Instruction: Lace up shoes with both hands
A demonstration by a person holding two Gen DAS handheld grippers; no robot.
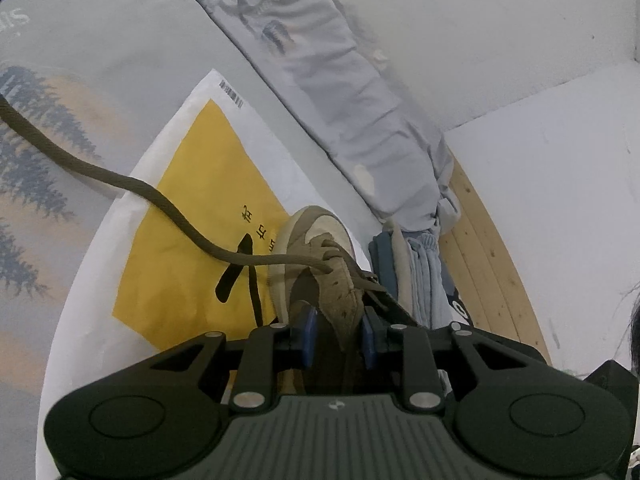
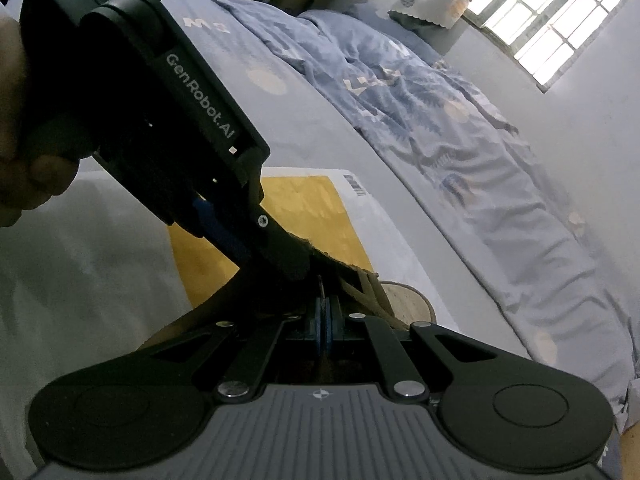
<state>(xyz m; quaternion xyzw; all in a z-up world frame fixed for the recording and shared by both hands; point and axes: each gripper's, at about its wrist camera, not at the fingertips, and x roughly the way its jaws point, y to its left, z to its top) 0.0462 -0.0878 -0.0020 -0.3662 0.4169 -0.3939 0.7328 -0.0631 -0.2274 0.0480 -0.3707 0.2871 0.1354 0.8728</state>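
Observation:
A tan and brown suede shoe [image 1: 320,268] stands on a white and yellow bag [image 1: 188,216]. My left gripper [image 1: 338,332] straddles the shoe's upper side panel, its blue pads [image 1: 308,330] closed against the panel from both sides. A brown lace [image 1: 132,186] runs from an eyelet out to the upper left. In the right wrist view my right gripper [image 2: 325,320] has its blue pads pressed together, seemingly on a lace end, which is hard to see. The left gripper's body [image 2: 192,120] crosses just in front of it, over the shoe [image 2: 400,304].
The bag lies on a bed with a blue patterned sheet [image 1: 32,160] and a crumpled quilt [image 2: 440,120]. A wooden bed frame [image 1: 488,256] and white wall [image 1: 560,184] are to the right. A window [image 2: 552,12] is at the far right.

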